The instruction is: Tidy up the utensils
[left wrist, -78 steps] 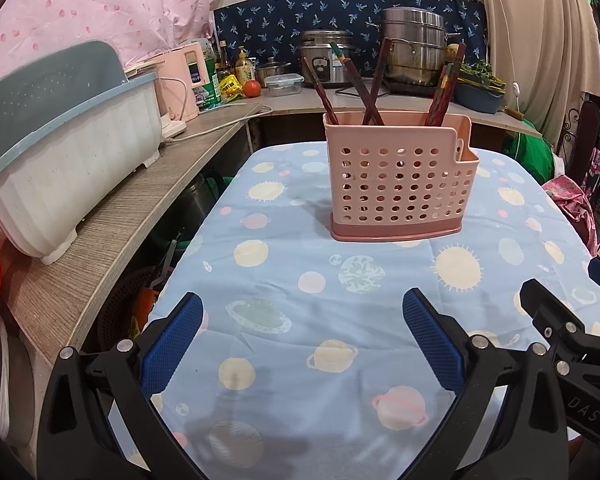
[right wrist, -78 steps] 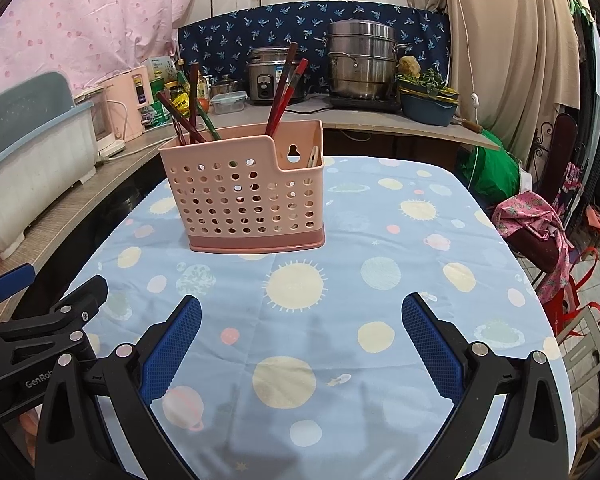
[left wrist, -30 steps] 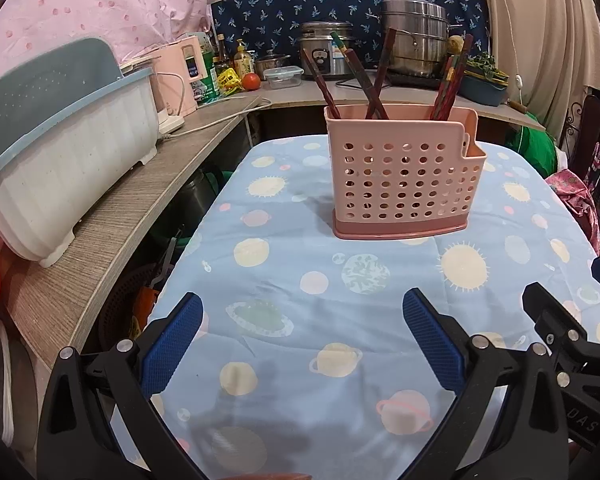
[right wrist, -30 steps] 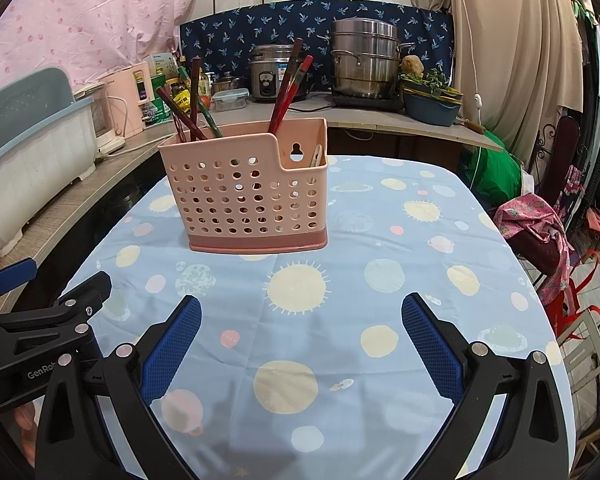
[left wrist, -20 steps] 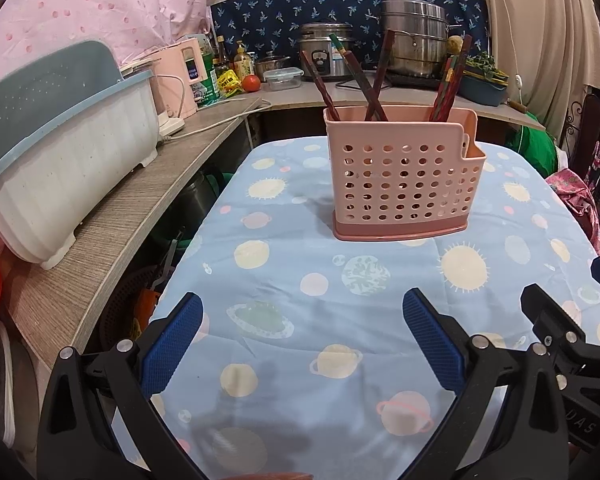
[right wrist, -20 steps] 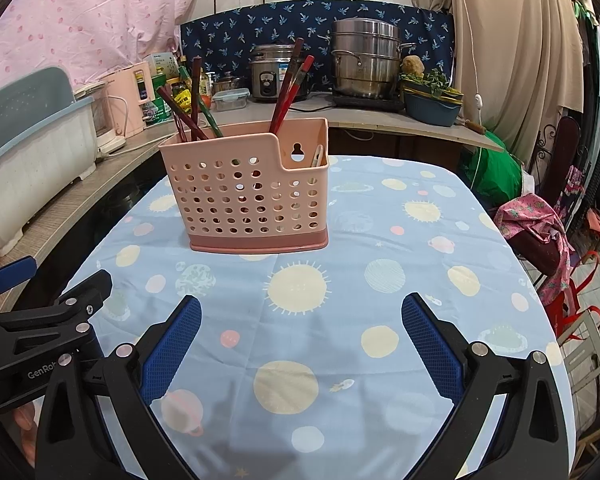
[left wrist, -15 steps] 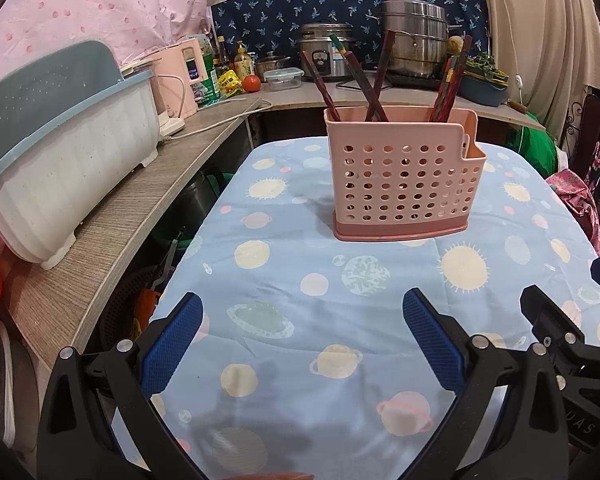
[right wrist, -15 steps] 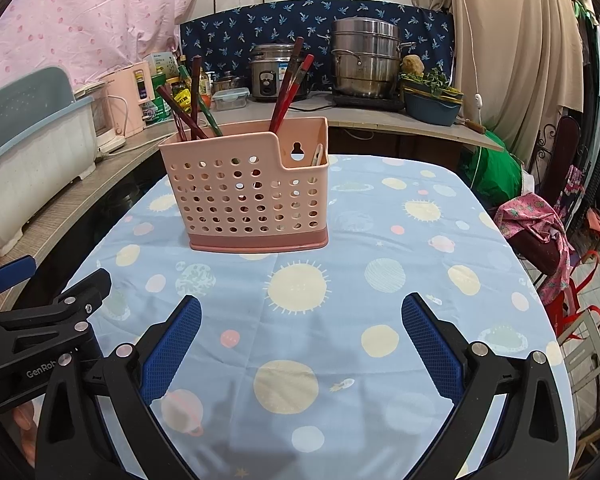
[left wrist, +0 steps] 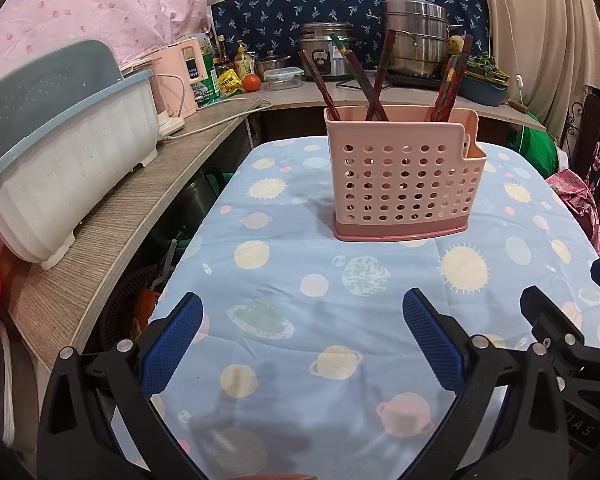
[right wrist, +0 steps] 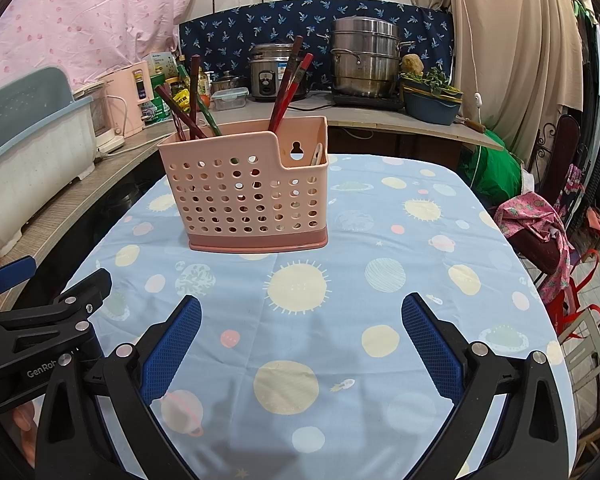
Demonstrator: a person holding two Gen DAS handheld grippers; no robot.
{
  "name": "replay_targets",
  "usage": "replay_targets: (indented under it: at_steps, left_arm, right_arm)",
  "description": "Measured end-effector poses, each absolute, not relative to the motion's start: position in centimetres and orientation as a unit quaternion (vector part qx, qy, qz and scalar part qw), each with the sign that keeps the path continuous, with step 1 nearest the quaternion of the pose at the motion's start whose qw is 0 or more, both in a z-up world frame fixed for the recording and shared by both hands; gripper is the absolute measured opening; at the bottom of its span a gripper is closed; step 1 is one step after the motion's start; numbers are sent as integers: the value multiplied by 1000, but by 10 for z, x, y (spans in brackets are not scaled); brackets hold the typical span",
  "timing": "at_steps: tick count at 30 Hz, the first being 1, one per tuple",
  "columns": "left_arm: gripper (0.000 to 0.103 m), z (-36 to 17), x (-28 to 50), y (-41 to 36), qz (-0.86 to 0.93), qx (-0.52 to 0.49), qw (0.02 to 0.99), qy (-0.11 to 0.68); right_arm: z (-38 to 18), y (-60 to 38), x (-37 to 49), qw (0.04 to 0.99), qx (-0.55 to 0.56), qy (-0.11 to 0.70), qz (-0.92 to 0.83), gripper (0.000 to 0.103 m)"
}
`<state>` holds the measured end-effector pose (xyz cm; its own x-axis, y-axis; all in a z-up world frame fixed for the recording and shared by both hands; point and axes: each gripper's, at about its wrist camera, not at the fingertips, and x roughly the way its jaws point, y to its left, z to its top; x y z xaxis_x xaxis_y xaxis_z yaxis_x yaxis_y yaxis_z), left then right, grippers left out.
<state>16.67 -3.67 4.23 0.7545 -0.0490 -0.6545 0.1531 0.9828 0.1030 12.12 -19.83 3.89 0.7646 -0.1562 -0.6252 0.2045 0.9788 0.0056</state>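
Observation:
A pink perforated utensil holder (left wrist: 402, 178) stands upright on the blue planet-print tablecloth (left wrist: 340, 320); it also shows in the right wrist view (right wrist: 252, 196). Several dark red chopsticks (left wrist: 374, 80) lean in its tall compartments (right wrist: 288, 88). A pale utensil (right wrist: 317, 155) sits in its low side pocket. My left gripper (left wrist: 302, 340) is open and empty, well short of the holder. My right gripper (right wrist: 300, 340) is open and empty too, beside the left one.
A white and blue dish rack (left wrist: 60, 168) sits on the wooden counter (left wrist: 112, 224) at the left. A rice cooker (right wrist: 274, 72), steel pots (right wrist: 364, 60) and bottles line the back counter. A chair with pink cloth (right wrist: 540, 224) stands right of the table.
Both views have shifted only slightly over the last seconds; the holder sits a little lower and nearer in frame. Both grippers stay open and empty.

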Motion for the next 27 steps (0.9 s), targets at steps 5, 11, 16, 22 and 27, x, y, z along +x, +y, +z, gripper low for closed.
replay_targets:
  at_steps: [5, 11, 16, 22, 27]
  left_arm:
    - [96, 42, 167, -37, -54, 75, 933, 347]
    - [96, 45, 163, -37, -50, 77, 939, 331]
    - [96, 46, 165, -38, -49, 80, 940, 329]
    - [96, 44, 167, -39, -47, 81, 938, 334]
    - [96, 44, 168, -39, -46, 82, 937, 335]
  right_arm:
    - [39, -199, 121, 939, 37, 330, -96, 97]
    - [39, -199, 121, 939, 37, 329, -97, 97]
    - [37, -198, 124, 937, 38, 332, -97, 97]
    - [36, -198, 125, 937, 39, 332, -97, 97]
    - [36, -198, 125, 937, 38, 332, -97, 97]
